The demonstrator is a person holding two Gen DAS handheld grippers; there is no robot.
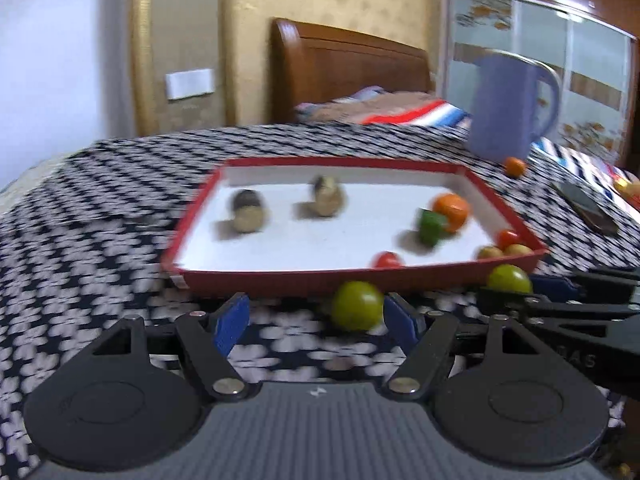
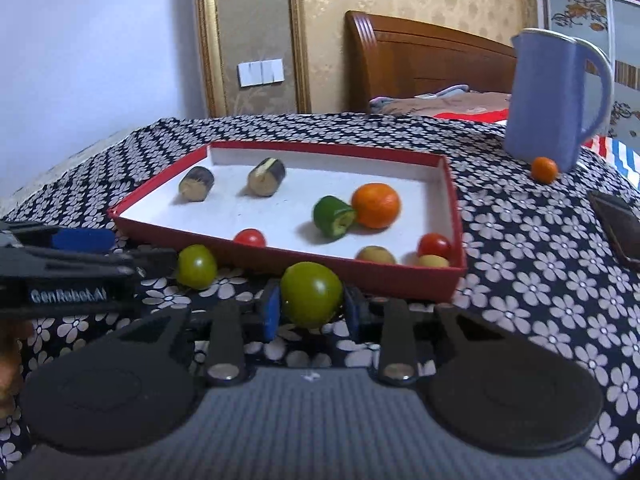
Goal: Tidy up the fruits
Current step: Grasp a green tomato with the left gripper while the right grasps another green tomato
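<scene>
A red tray (image 2: 360,276) with a white floor holds an orange (image 2: 376,205), a green chunk (image 2: 332,216), two brown cut pieces (image 2: 266,176), red tomatoes (image 2: 250,237) and small yellow fruits (image 2: 375,255). My right gripper (image 2: 311,312) is shut on a green fruit (image 2: 311,294) just in front of the tray. My left gripper (image 1: 316,318) is open on the cloth; a second green fruit (image 1: 356,305) lies by its right finger (image 1: 402,316), not gripped. That fruit shows in the right wrist view (image 2: 196,266) beside the left gripper's tip. The tray (image 1: 280,282) shows blurred in the left wrist view.
A blue jug (image 2: 556,100) stands at the back right with a small orange (image 2: 544,169) at its foot. A dark phone (image 2: 616,226) lies at the right edge. The flowered cloth (image 2: 520,240) covers the table. A bed stands behind.
</scene>
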